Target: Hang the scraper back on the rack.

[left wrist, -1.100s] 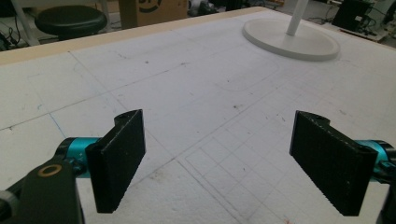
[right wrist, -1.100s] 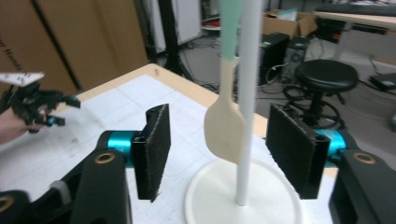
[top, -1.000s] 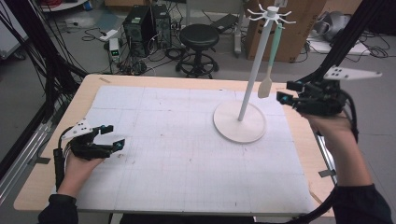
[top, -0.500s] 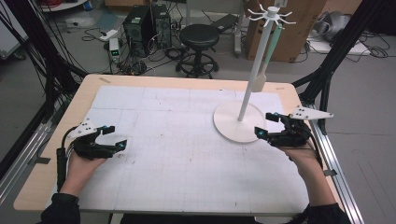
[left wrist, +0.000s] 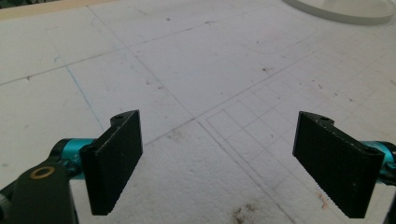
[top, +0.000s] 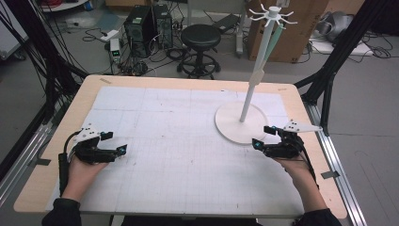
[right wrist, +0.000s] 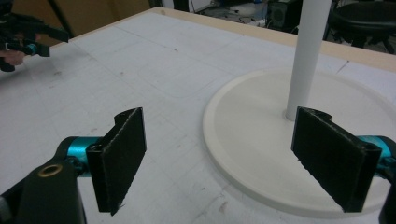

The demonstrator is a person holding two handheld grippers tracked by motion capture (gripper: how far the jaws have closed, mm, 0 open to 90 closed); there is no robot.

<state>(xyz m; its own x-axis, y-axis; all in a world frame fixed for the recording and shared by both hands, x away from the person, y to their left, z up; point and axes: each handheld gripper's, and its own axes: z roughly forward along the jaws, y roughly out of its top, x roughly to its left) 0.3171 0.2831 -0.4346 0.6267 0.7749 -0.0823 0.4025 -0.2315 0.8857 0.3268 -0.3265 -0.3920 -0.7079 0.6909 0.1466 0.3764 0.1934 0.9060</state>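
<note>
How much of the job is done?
Looks done: a spatula hangs from the white rack. In hand: nothing; the left gripper and right gripper sit open and empty on the table. Left to do: nothing I can see.

Black tongs [left wrist: 219,163], ribbed pads, teal joints, dark sleeves.

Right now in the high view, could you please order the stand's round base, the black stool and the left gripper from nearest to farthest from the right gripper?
1. Round base, just ahead-left of the right gripper.
2. Left gripper, across the table.
3. Black stool, on the floor beyond the table.
</note>
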